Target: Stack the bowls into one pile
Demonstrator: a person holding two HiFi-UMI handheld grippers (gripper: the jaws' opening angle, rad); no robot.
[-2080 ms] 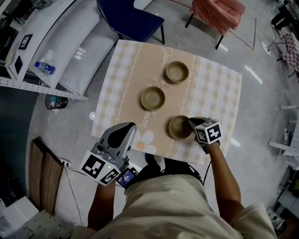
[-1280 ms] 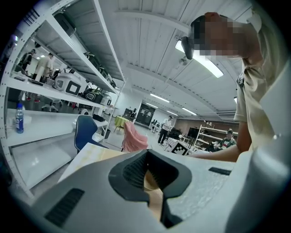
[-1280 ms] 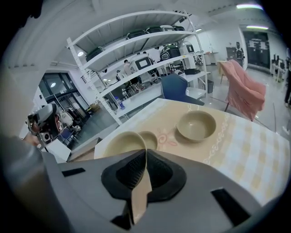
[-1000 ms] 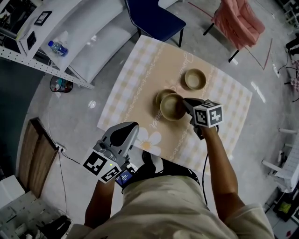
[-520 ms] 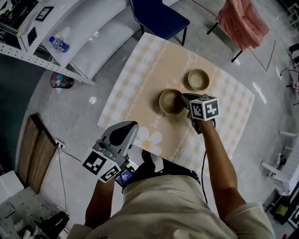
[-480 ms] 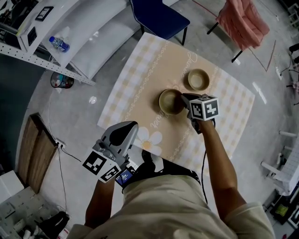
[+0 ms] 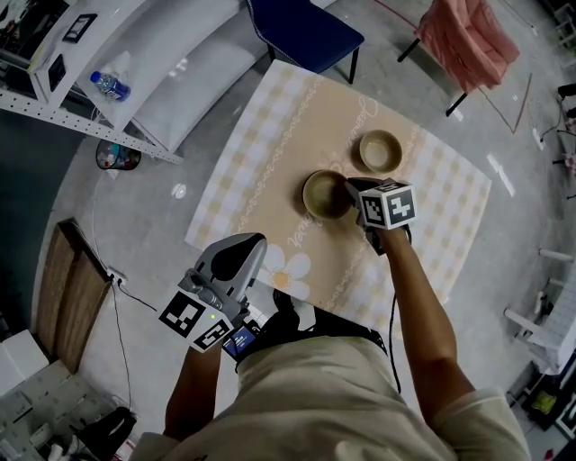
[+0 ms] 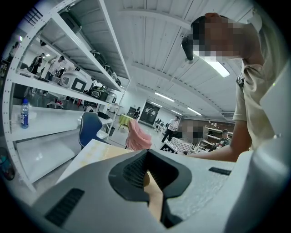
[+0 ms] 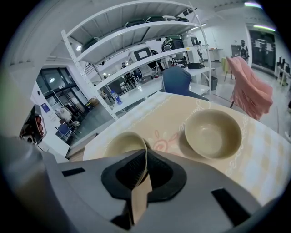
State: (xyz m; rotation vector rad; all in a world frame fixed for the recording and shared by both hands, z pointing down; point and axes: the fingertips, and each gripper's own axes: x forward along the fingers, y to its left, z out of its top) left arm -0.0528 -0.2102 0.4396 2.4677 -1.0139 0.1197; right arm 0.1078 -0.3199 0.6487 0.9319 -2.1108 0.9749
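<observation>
Two tan bowl shapes show on the checked tablecloth (image 7: 261, 153). My right gripper (image 7: 350, 188) is shut on the right rim of the nearer bowl (image 7: 325, 194), which sits over the middle bowl and hides it almost wholly. In the right gripper view the pads (image 9: 136, 170) pinch that rim, and the held bowl (image 9: 122, 143) lies just past them. The third bowl (image 7: 379, 150) stands alone further back to the right, and appears again as the far bowl (image 9: 213, 133). My left gripper (image 7: 245, 246) hangs by the person's waist, off the table's near edge, jaws together and empty.
A blue chair (image 7: 301, 27) stands at the table's far side and a chair draped in pink cloth (image 7: 468, 36) further right. White shelving with a water bottle (image 7: 106, 85) runs along the left. Bare cloth lies left of the bowls.
My right gripper carried its bowl from the table's near edge up over the middle bowl, then lowered it until the two rims merged. The left gripper stayed put.
</observation>
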